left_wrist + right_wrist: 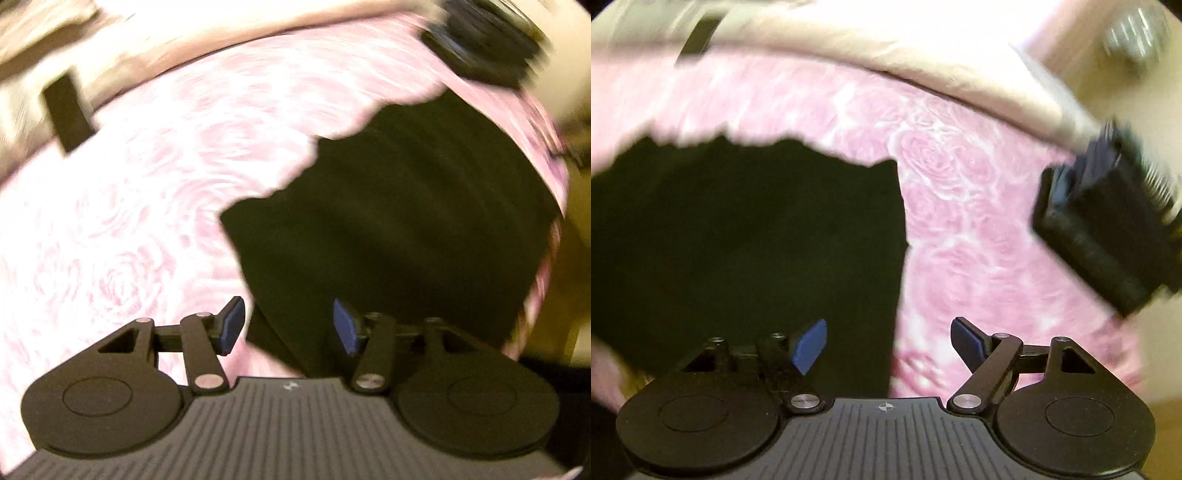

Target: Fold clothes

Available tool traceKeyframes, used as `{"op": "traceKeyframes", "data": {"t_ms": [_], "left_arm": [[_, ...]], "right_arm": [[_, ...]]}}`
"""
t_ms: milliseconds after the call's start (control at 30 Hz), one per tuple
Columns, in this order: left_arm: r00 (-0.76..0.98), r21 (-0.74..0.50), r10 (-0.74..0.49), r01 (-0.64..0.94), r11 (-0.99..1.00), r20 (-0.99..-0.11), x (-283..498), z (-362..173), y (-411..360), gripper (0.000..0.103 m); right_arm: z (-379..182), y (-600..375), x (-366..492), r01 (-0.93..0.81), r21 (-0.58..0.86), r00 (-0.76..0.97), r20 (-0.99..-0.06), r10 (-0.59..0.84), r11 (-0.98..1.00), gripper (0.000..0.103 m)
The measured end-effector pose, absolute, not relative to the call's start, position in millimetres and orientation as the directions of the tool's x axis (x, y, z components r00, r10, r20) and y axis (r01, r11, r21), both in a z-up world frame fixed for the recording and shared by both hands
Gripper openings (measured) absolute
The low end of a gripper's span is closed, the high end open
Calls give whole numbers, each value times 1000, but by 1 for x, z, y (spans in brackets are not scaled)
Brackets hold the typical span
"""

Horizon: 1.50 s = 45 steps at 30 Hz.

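Dark garment [388,221] on pink rose-print sheet [147,184], folds lost in blur; left tool [288,326] and right tool [888,345] agape, empty.

Both views were smeared by motion blur. The dark garment [399,229] showed no seams or folds, only a ragged outline, and in the right wrist view its left part ran off the picture's edge [720,240]. The rose-patterned pink cover [147,206] was streaked, sharpest at the far middle of the right view [960,192]. A blurred black device [1108,229] at the right was cut off by the edge; the same kind of shape sat far right in the left view [484,40].
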<state>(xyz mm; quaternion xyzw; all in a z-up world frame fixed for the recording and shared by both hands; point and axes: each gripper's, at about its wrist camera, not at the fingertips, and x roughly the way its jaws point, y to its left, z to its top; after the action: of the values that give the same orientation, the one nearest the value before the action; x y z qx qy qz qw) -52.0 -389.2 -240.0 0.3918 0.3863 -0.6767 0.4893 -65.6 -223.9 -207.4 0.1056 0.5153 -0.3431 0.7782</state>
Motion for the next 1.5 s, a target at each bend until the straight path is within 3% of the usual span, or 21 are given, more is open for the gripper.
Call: {"op": "traceKeyframes", "data": {"t_ms": [300, 333, 400, 500, 700, 800, 967, 1100, 1167, 1200, 1233, 1400, 1500], "left_arm": [[-320, -363, -281, 924, 118, -905, -10, -317, -468, 52], [-330, -374, -269, 918, 133, -905, -10, -323, -472, 51], [-349, -393, -247, 906, 156, -904, -11, -332, -478, 43], [-359, -398, -240, 907, 135, -902, -16, -327, -481, 10], [-325, -369, -392, 929, 41, -861, -15, -257, -484, 9], [-308, -353, -372, 934, 59, -876, -14, -273, -497, 9], [-268, -303, -267, 948, 97, -926, -20, -327, -512, 11], [-243, -277, -263, 956, 98, -934, -24, -331, -511, 21], [-227, -260, -267, 961, 94, -937, -21, -324, -510, 25], [-220, -253, -271, 963, 92, -937, -19, -318, -509, 25], [-214, -247, -280, 965, 88, -936, -17, -311, -507, 25], [-209, -227, -317, 974, 20, -925, -15, -267, -481, 23], [-278, -262, -304, 960, -93, -911, -30, -249, -451, 23]], "right_arm": [[-259, -386, -35, 675, 132, 427, -872, -239, 726, 75], [-267, -397, -30, 674, 152, 428, -878, -215, 723, 58], [-279, -408, -24, 681, 196, 431, -887, -169, 706, 44], [-292, -423, -24, 684, 228, 422, -899, -121, 692, 14], [-245, -431, -48, 723, 229, 452, -870, -196, 651, 5], [-233, -435, -49, 725, 202, 456, -857, -240, 658, 5], [-284, -443, -25, 734, 159, 379, -902, -205, 660, 5], [-298, -440, -22, 742, 145, 367, -905, -216, 654, 7], [-290, -434, -25, 742, 129, 364, -902, -234, 658, 30], [-284, -429, -28, 745, 122, 365, -898, -248, 656, 52], [-276, -423, -31, 751, 115, 367, -892, -265, 650, 63], [-234, -382, -49, 757, 111, 397, -860, -319, 644, 63], [-224, -337, -55, 740, 186, 448, -854, -267, 647, 63]]}}
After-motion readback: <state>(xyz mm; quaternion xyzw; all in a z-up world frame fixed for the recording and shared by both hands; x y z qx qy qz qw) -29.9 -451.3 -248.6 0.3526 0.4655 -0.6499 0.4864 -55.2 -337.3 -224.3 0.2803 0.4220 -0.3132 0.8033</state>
